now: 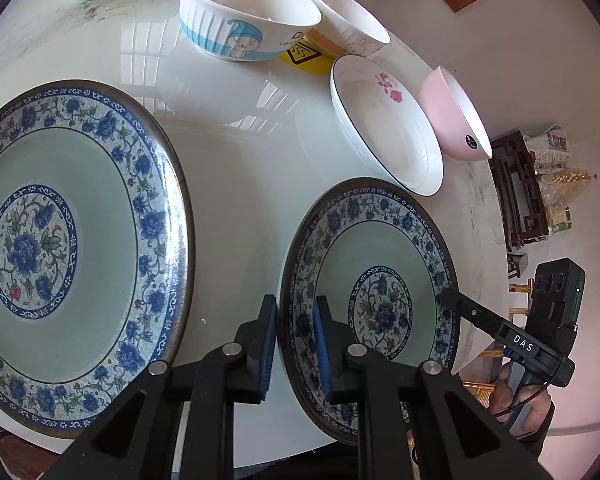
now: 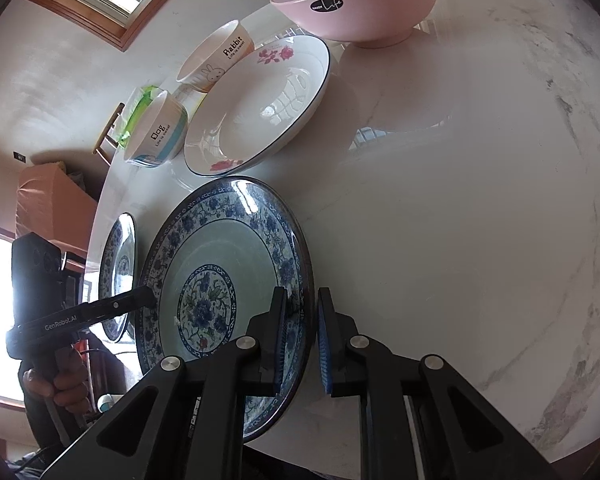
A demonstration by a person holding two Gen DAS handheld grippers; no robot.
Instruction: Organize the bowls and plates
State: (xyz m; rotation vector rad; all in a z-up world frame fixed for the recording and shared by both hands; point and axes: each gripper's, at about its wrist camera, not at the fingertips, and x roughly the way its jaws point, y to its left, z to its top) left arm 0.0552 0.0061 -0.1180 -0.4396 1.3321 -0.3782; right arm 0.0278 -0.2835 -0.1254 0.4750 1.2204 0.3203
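Both jaws straddle opposite rims of the smaller blue-floral plate (image 1: pixel 380 280), narrowly open, not visibly clamped: left gripper (image 1: pixel 294 344), right gripper (image 2: pixel 302 340). Close together, then lift level.

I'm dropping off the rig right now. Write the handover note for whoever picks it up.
Left claw: open, straddling the left rim of the smaller blue plate.
Right claw: open, straddling its right rim.
Larger blue plate sits to its left. Rose plate, pink bowl, Dog bowl and Rabbit bowl sit behind, unstacked.
Done: nothing stacked.
Left: grip the plate, probably stack it on the larger one, then group the bowls.
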